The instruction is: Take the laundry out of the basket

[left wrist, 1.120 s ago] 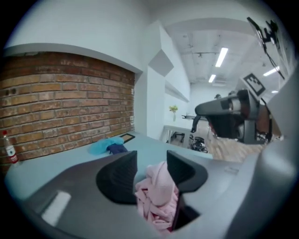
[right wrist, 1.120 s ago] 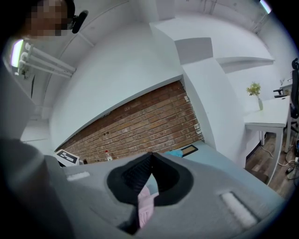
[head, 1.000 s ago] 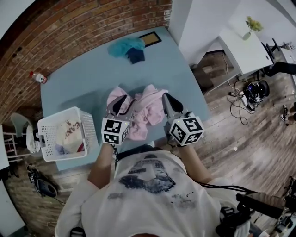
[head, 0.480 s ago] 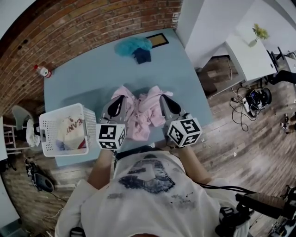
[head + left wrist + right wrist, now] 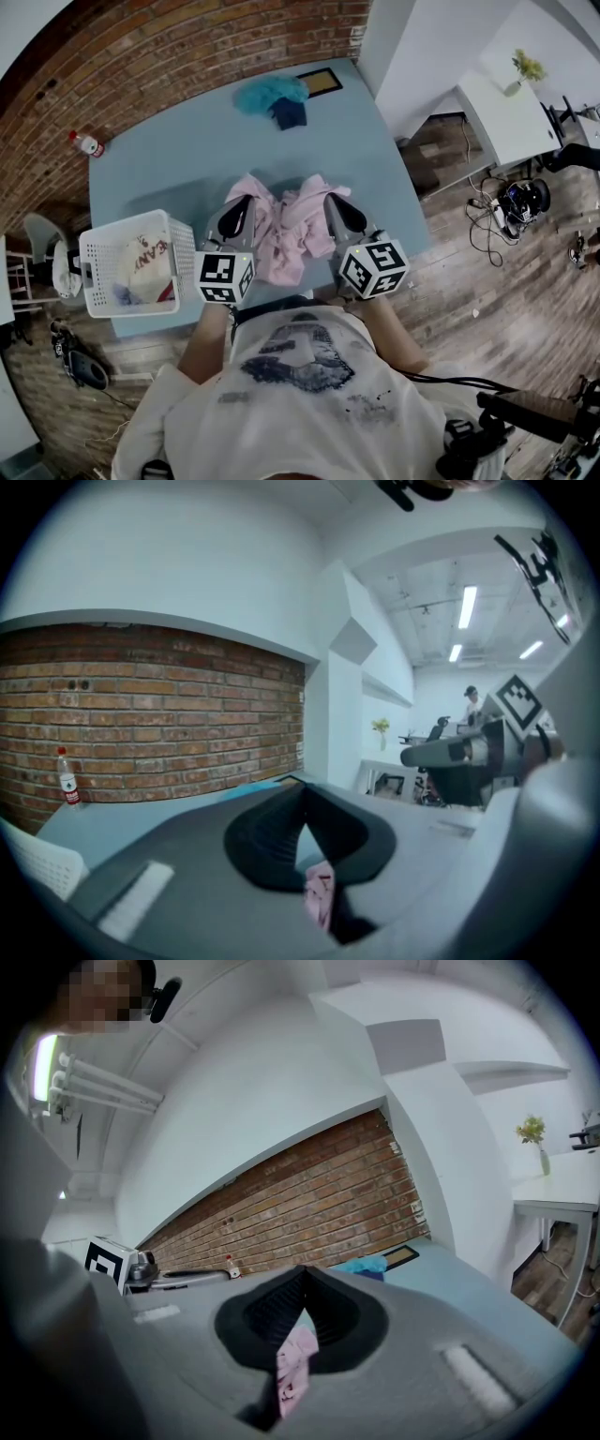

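At the near middle of the light blue table (image 5: pixel 169 159) lies a crumpled pale pink fabric garment (image 5: pixel 286 234), out of the basket and spread between both grippers. Left gripper (image 5: pixel 247 200) is at the garment's left side, jaws clenched on a fold of it; the left gripper view shows pink cloth (image 5: pixel 319 897) pinched between the closed jaws. Right gripper (image 5: pixel 330 199) is at the garment's right side, also clamped on it, with a strip of pink fabric (image 5: pixel 295 1363) hanging from between the jaws in the right gripper view. Both grippers point away from the person, towards the far side.

The white slatted plastic laundry basket (image 5: pixel 91 272) sits at the table's near left corner, just left of the left gripper. It holds a white cloth with red lettering (image 5: pixel 145 267). On the far side are a fluffy teal cloth (image 5: pixel 267 92) touching a dark blue cloth (image 5: pixel 289 112), and a dark-framed flat panel (image 5: pixel 321 82) just right of them. A small clear bottle with red cap (image 5: pixel 87 144) stands at the far left by the red brick wall (image 5: pixel 141 56).
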